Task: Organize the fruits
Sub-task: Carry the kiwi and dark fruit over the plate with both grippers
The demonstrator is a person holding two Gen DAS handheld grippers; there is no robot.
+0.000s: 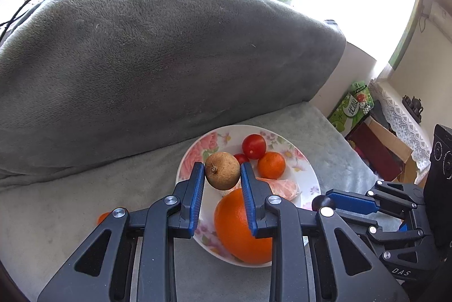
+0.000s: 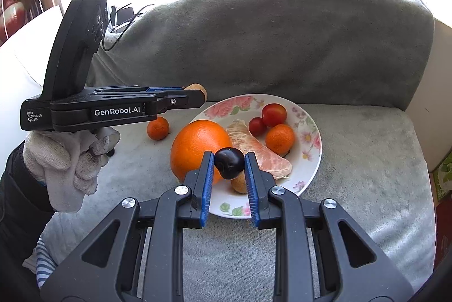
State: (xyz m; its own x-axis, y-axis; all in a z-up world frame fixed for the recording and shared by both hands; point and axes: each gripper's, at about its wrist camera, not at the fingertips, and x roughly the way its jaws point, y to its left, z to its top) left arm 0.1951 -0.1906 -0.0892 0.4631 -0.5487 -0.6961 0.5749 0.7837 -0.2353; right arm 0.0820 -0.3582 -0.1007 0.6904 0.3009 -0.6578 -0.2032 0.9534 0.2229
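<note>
While the brown fruit (image 1: 222, 171) sits clamped between the pads of the left hand-held gripper (image 1: 222, 173), it hangs above the flowered plate (image 1: 192, 157) on the grey sofa cushion (image 1: 325, 138). The right hand-held gripper (image 2: 229, 164) is likewise closed on a dark plum-like fruit (image 2: 228, 163), over the near side of the same plate. The plate already carries a large orange (image 2: 197, 149), a peeled citrus segment (image 2: 254, 149), two tomatoes (image 2: 273, 114) and a mandarin (image 2: 279, 138); another mandarin (image 2: 158, 127) lies just beside it on the cushion. The plate looks crowded, so a released round fruit could roll off, and the soft cushion might tip the plate. Both grippers share little room and could collide.
</note>
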